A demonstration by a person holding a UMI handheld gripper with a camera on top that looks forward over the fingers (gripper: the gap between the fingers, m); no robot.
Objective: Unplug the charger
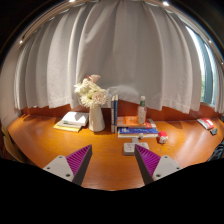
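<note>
A small white block (pixel 129 148), apparently the charger or its socket, lies on the wooden desk (pixel 100 165) just ahead of my right finger and slightly inside it. My gripper (pixel 113 152) hovers low over the desk and is open and empty. Its purple pads (pixel 78 160) stand wide apart, with bare wood between them. No cable is clear to see.
A white vase (pixel 97 118) with pale flowers (pixel 92 92) stands beyond the fingers. A stack of books (pixel 137 127) and a bottle (pixel 141 108) are to its right, with a small red thing (pixel 162 137) nearby. Books (pixel 70 122) lie at left. White curtains (pixel 120 50) hang behind.
</note>
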